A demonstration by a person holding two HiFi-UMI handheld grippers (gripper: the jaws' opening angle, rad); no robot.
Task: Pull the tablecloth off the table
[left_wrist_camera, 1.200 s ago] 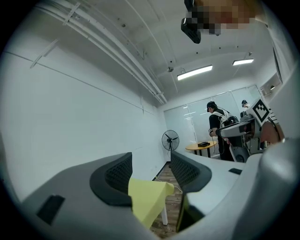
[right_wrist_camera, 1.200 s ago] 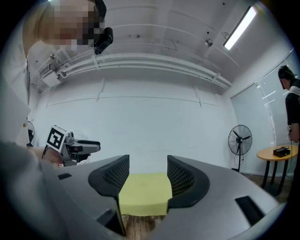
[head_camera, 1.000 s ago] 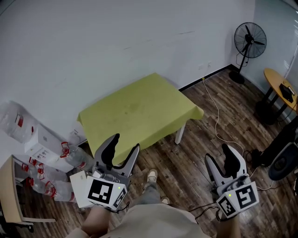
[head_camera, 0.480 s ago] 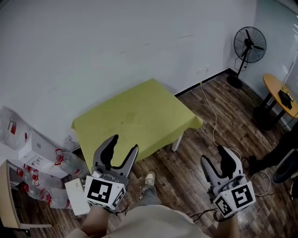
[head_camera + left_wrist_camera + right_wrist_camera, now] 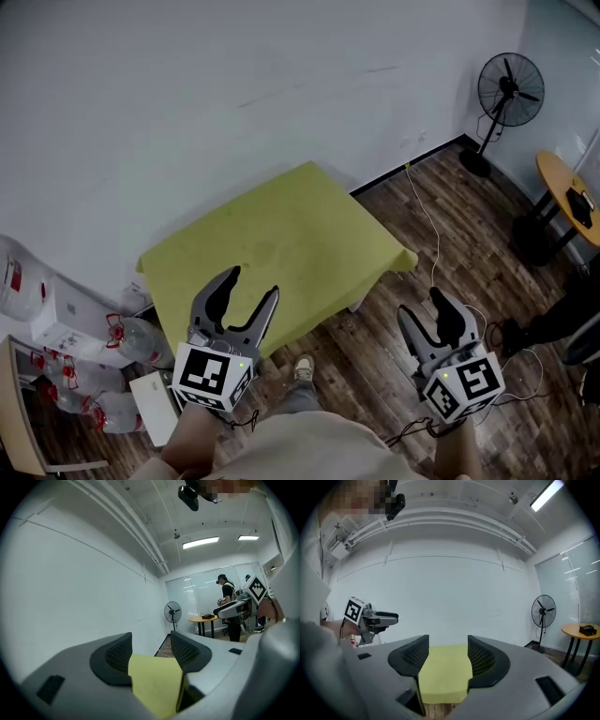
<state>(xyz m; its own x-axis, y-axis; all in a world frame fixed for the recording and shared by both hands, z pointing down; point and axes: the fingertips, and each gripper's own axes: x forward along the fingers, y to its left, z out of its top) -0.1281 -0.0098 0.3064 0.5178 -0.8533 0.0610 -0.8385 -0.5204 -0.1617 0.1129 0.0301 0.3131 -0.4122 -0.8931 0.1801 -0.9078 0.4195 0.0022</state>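
Observation:
A yellow-green tablecloth (image 5: 272,244) covers a small table by the white wall and hangs over its edges. My left gripper (image 5: 251,283) stands open over the cloth's near left edge as the head view shows it, raised and not touching. My right gripper (image 5: 424,307) is open above the wooden floor, off the table's near right corner. In the left gripper view the tablecloth (image 5: 154,686) shows between the empty jaws of the left gripper (image 5: 151,644). In the right gripper view the cloth (image 5: 443,672) lies ahead of the right gripper (image 5: 447,646), whose jaws also hold nothing.
A standing fan (image 5: 511,91) and a round yellow table (image 5: 567,187) are at the right. Water bottles (image 5: 122,337) and white boxes (image 5: 66,314) crowd the floor left of the table. A cable (image 5: 427,225) runs across the floor. Another person (image 5: 228,597) stands beyond.
The table has come nearer and lower in the head view as I step toward it. Both grippers have stayed open at the same width.

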